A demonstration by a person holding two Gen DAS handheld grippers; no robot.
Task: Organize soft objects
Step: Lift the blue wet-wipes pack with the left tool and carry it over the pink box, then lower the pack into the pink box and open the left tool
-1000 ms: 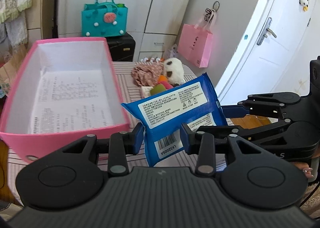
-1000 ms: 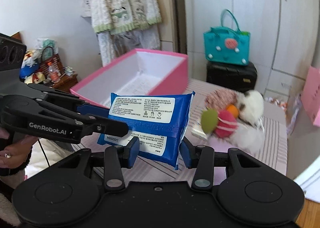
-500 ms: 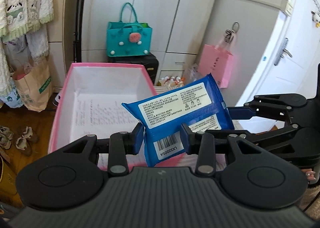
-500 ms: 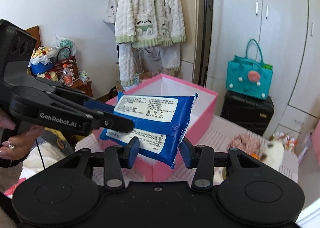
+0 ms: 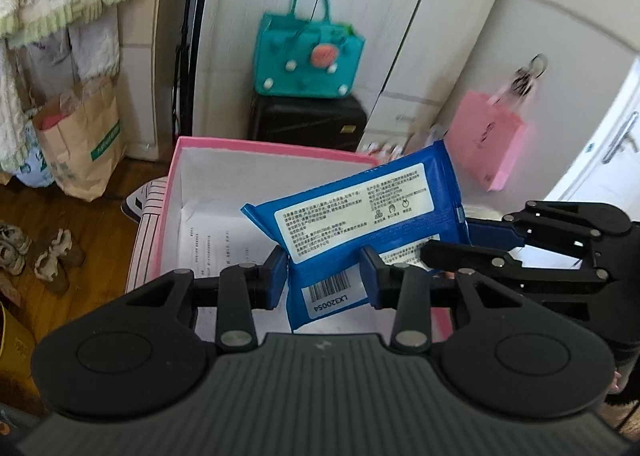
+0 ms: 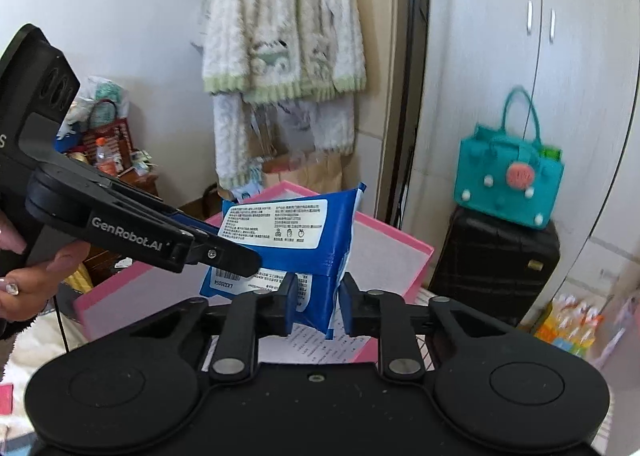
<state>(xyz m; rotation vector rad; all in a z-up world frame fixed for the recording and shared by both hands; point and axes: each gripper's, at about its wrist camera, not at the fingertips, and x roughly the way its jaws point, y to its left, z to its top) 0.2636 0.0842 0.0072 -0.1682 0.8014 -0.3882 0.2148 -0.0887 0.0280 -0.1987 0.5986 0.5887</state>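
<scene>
Wooden floor [image 5: 92,223], white cupboards [image 6: 560,55], perhaps striped cloth [image 5: 150,215] beneath pink box [image 5: 248,143].

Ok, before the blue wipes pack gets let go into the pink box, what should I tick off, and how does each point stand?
1. Left gripper clamped on the blue wipes pack: ok.
2. Right gripper clamped on the pack's other end: ok; its jaws have just been closing, pinching the pack narrower.
3. Pack above the pink box opening: ok.
4. Box floor free under the pack: ok, only printed paper shows.
5. Pack level: not ok, it tilts.
6. Height above the box floor: cannot tell.
</scene>
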